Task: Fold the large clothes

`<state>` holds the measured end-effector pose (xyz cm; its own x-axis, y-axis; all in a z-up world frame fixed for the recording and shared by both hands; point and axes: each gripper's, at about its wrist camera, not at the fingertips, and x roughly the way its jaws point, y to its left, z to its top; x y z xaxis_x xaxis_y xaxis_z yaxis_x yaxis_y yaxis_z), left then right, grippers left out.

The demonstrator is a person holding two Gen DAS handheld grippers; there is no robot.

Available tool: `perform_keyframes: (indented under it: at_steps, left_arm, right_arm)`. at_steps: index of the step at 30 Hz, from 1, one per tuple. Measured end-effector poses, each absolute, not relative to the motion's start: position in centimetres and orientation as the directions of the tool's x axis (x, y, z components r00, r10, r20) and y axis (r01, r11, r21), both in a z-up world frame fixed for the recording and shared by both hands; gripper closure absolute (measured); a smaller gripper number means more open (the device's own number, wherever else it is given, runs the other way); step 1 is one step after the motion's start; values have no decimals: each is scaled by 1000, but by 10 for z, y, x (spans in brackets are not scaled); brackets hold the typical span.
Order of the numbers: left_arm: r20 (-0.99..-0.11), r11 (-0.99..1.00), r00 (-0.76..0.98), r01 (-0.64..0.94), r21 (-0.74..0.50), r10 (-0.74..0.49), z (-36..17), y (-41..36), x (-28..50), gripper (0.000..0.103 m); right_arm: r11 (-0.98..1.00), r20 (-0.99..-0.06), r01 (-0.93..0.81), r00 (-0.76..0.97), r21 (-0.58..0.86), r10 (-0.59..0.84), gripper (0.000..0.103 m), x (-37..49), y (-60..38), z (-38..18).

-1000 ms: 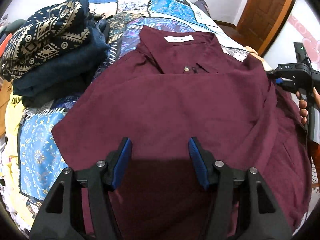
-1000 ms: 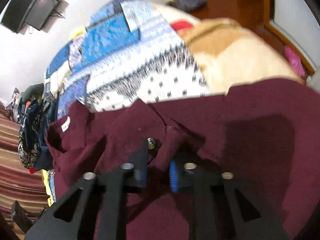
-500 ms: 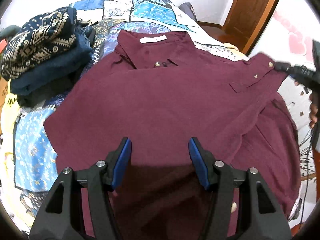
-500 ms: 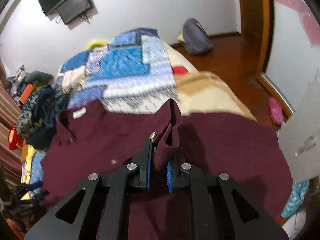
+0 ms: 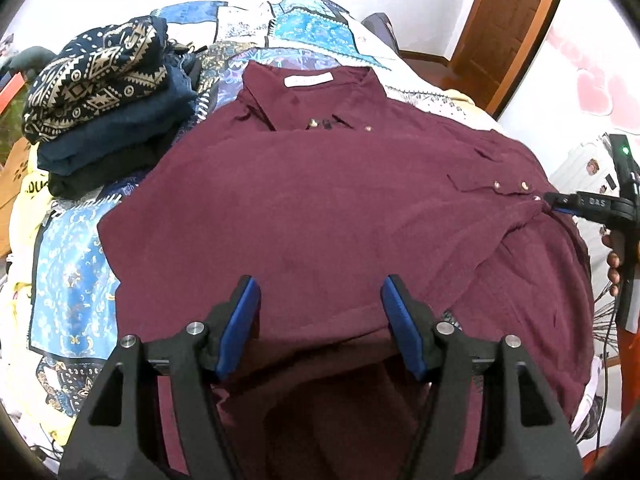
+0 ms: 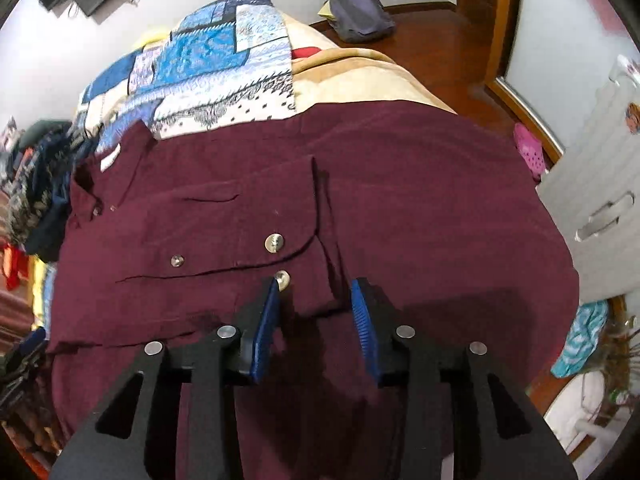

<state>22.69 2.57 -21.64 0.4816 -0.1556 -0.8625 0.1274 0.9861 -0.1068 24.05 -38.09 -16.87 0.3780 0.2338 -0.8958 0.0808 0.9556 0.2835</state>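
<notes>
A maroon button shirt (image 5: pixel 320 208) lies spread on the bed, its collar and white label at the far end. My left gripper (image 5: pixel 320 312) hovers over its lower middle with the jaws opening and nothing between them. The buttoned sleeve cuff (image 6: pixel 280 248) rests flat on the shirt (image 6: pixel 420 200). My right gripper (image 6: pixel 316 312) sits at the cuff's near edge. Its jaws are opening, with a fold of cuff cloth loose between the pads and not pressed. From the left wrist view, the right gripper (image 5: pixel 554 204) touches the cuff (image 5: pixel 496 188) at the shirt's right side.
A stack of folded dark patterned clothes (image 5: pixel 100 92) sits at the left of the blue patchwork bedspread (image 5: pixel 68 264). A hand (image 5: pixel 612 256) holds the right gripper. A wooden door (image 5: pixel 508 20), a grey bag (image 6: pixel 360 8) on the floor and a white cabinet (image 6: pixel 592 208) stand beyond the bed.
The right gripper carried the sleeve cuff out to the shirt's right side, laid it flat, and its jaws came apart off the cloth. The left gripper drew back slightly.
</notes>
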Motion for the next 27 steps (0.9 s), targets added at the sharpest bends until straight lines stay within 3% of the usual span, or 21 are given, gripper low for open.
perform_keyframes:
  at_steps: [7, 13, 21, 27]
  left_arm:
    - [-831, 984, 532, 148, -100, -164, -189, 12, 240, 39]
    - [-800, 980, 573, 178, -89, -177, -166, -8, 254, 39]
    - [-817, 977, 543, 187, -106, -193, -176, -25, 269, 38]
    - [-852, 980, 493, 174, -100, -174, -197, -26, 273, 38]
  right_arm:
    - [921, -845, 159, 476, 356, 244, 68, 217, -420, -145]
    - [877, -835, 304, 523, 371, 172, 62, 197, -476, -147]
    - [774, -887, 513, 442, 373, 134, 62, 175, -534, -207]
    - [669, -858, 563, 454, 486, 241, 57, 180, -553, -238]
